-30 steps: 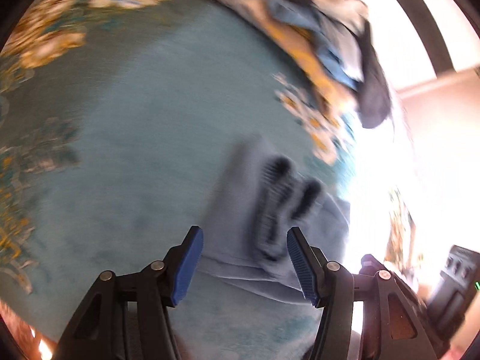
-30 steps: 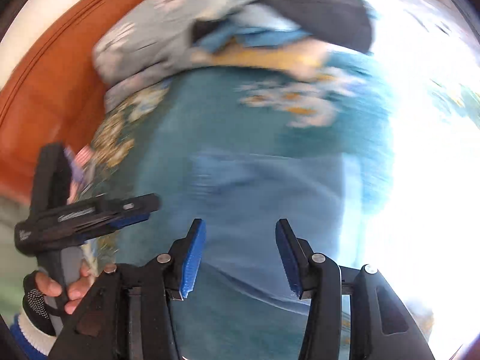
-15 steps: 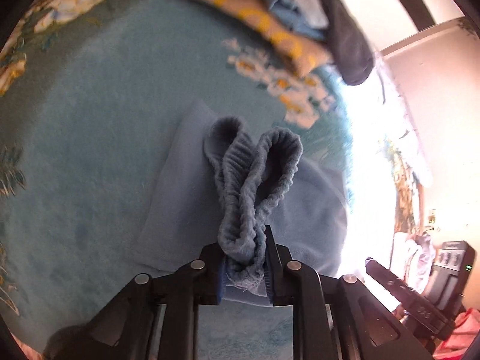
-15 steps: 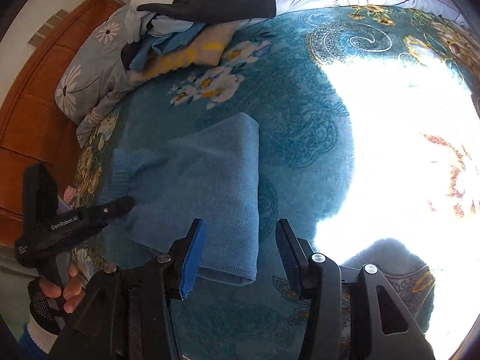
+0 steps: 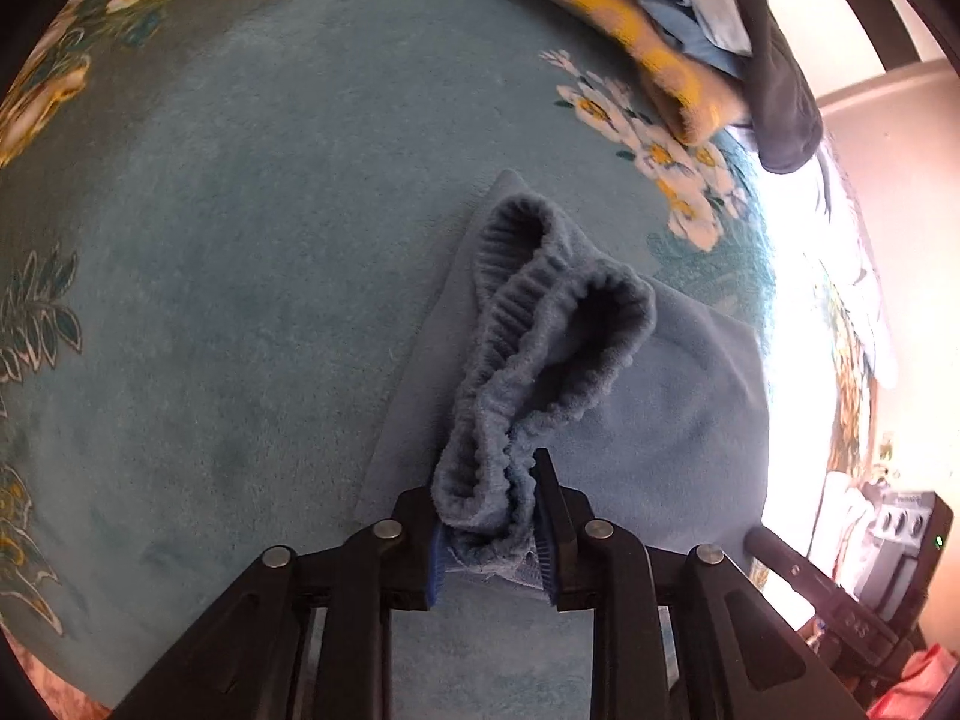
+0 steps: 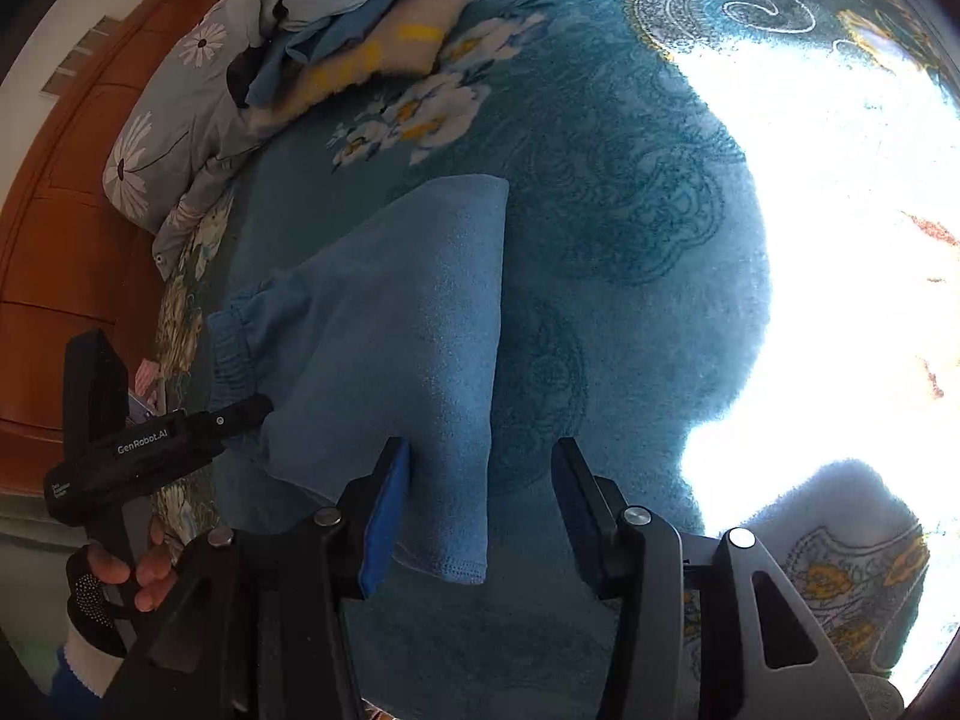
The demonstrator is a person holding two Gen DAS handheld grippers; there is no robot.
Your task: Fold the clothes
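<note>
Left gripper (image 5: 489, 531) lower, trousers (image 6: 414, 324) lengthwise away.

To my left the teal bedspread (image 5: 252, 276) lies bare and open for passing. Ahead, a heap of clothes (image 5: 690, 48) blocks the far edge, against the flowered pillow (image 6: 162, 150). The folded blue garment (image 6: 408, 330) fills the middle, and 1 sunlit stretch beyond it is clear.

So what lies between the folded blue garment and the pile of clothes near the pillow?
Only bare bedspread with its flower print, between garment and pile; the right wrist view shows it.
</note>
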